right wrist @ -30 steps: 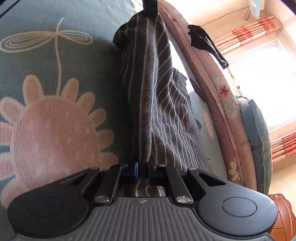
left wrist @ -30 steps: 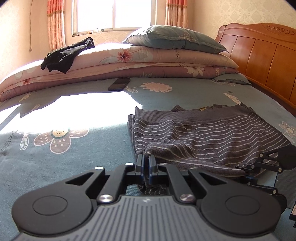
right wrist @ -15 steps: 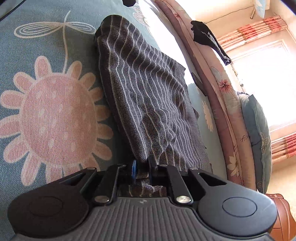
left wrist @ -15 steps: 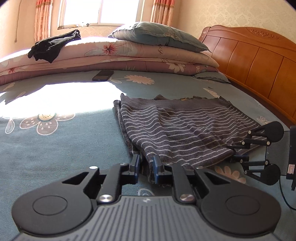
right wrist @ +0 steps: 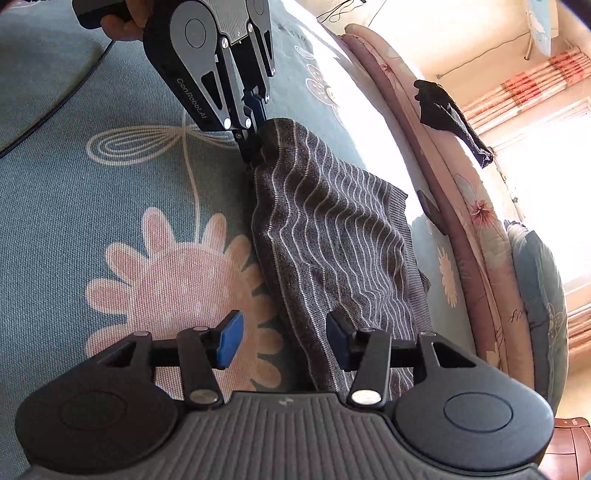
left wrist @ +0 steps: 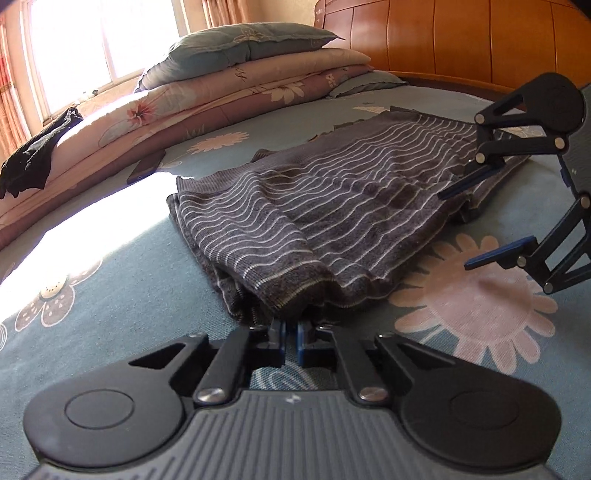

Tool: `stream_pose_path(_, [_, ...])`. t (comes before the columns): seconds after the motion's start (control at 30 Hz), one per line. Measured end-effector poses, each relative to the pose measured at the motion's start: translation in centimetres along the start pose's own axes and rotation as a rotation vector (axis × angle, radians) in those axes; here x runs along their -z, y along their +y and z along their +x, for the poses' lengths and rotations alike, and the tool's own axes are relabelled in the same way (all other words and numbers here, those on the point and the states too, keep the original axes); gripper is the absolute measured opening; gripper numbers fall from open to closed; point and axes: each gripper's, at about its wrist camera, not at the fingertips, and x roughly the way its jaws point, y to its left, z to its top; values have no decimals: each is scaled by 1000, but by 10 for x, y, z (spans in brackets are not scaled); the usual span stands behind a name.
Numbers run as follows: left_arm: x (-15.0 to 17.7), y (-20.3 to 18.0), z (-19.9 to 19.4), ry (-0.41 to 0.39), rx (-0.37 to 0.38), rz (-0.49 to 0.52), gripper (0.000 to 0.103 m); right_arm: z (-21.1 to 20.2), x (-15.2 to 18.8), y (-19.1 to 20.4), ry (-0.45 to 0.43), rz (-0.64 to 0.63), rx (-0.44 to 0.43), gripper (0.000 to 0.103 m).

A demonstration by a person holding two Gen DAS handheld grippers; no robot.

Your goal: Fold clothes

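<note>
A dark grey sweater with thin white stripes [left wrist: 332, 206] lies folded on the blue flowered bedsheet [left wrist: 110, 314]. My left gripper [left wrist: 291, 332] sits low at its near hem, jaws almost closed and pinching the fabric. In the right wrist view the same gripper [right wrist: 255, 151] grips the sweater's [right wrist: 332, 240] far corner, held by a hand [right wrist: 122, 22]. My right gripper [right wrist: 284, 339] stands open, blue pads [right wrist: 229, 339] wide apart, with the sweater's edge lying loose under its right finger. It shows open beside the sweater's right end [left wrist: 456, 229].
Folded floral quilts [left wrist: 229, 99] and a blue pillow [left wrist: 243, 44] are stacked along the far side, a black garment [left wrist: 33, 158] draped on them. A dark phone [left wrist: 146, 168] lies by the quilts. A wooden headboard [left wrist: 461, 40] rises at the right. A cable [right wrist: 48, 114] crosses the sheet.
My right gripper has opened and let go of the sweater, which now lies flat. The left gripper dropped lower to the sheet and still pinches the hem.
</note>
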Motion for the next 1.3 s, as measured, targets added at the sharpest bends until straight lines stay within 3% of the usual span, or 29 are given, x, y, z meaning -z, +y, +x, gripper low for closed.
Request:
stream_pose_path(0.1, [-2, 13, -16, -40, -81, 10, 3, 4, 1, -2, 13, 9, 17, 54])
stream_pose_path(0.2, [2, 39, -29, -29, -132, -33, 4, 10, 3, -9, 21, 47, 26, 54])
stream_pose_path(0.53, [14, 30, -53, 27, -74, 14, 3, 19, -10, -5, 1, 33, -3, 55])
stream_pose_path(0.63, [9, 38, -63, -27, 5, -78, 7, 13, -5, -14, -4, 69, -13, 54])
stream_pose_path(0.67, [7, 41, -62, -42, 31, -104, 13, 10, -3, -18, -4, 86, -16, 55])
stream_pose_path(0.7, [5, 41, -58, -45, 34, -113, 26, 8, 0, -23, -2, 106, -19, 55])
stream_pose_path(0.77, [3, 39, -48, -43, -4, -126, 45, 4, 11, -38, 8, 179, -23, 54])
stream_pose_path(0.87, [1, 44, -38, -65, 34, -235, 51, -12, 47, -65, 18, 349, -14, 65])
stream_pose_path(0.97, [2, 50, -28, -66, 54, -340, 56, -30, 99, -93, 40, 539, 11, 65])
stream_pose_path(1.23, [5, 68, -11, -14, 154, -578, 53, -68, 288, -137, 41, 1215, 121, 65])
stream_pose_path(1.3, [5, 71, -9, -9, 164, -620, 49, -65, 315, -137, 16, 1298, 119, 65])
